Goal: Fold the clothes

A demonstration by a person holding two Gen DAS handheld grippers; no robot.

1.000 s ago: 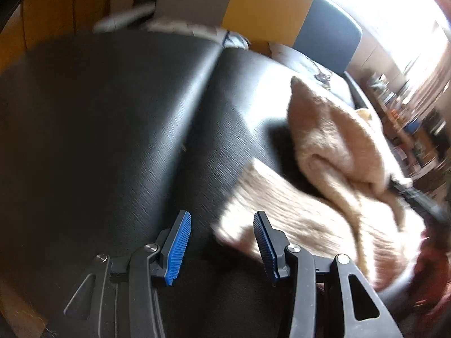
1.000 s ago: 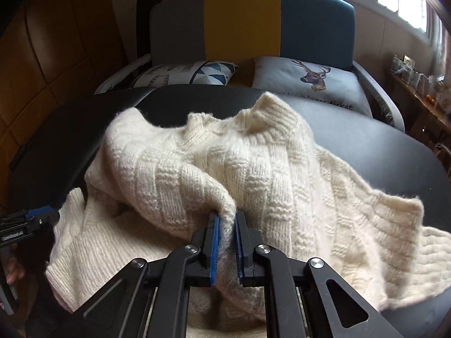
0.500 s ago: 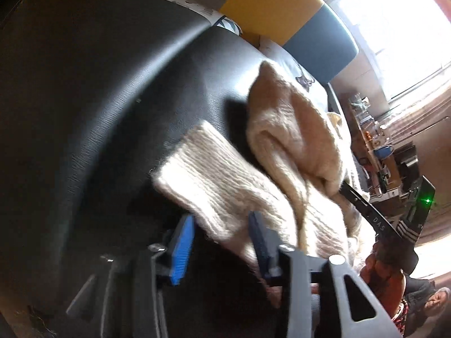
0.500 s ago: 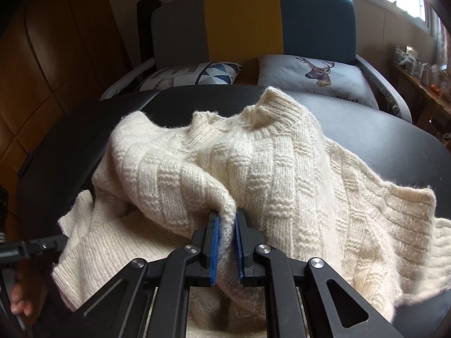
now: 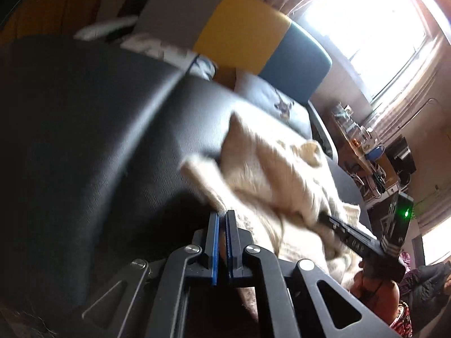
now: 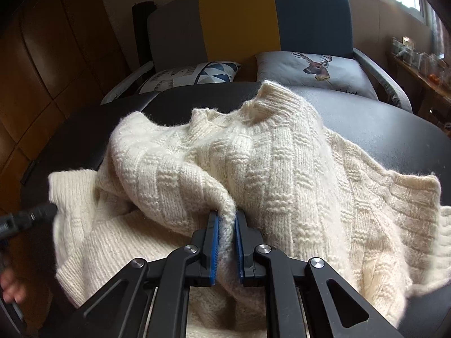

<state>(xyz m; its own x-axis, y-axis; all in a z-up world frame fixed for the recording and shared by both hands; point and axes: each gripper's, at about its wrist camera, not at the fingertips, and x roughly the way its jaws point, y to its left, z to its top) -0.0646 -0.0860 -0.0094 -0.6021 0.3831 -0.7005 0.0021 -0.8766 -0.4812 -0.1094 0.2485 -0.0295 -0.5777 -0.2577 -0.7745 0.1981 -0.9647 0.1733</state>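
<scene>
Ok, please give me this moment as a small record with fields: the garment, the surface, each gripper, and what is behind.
garment: cream knit sweater, crumpled, not yet folded
surface: black padded top, sweater lies on it
left gripper: fingers closed on the ribbed edge of the sweater; view blurred
right gripper: fingers closed on a raised fold of the sweater
behind: sofa with grey, yellow and teal back; deer cushion; triangle-pattern cushion
window: bright, at the right in the left wrist view
</scene>
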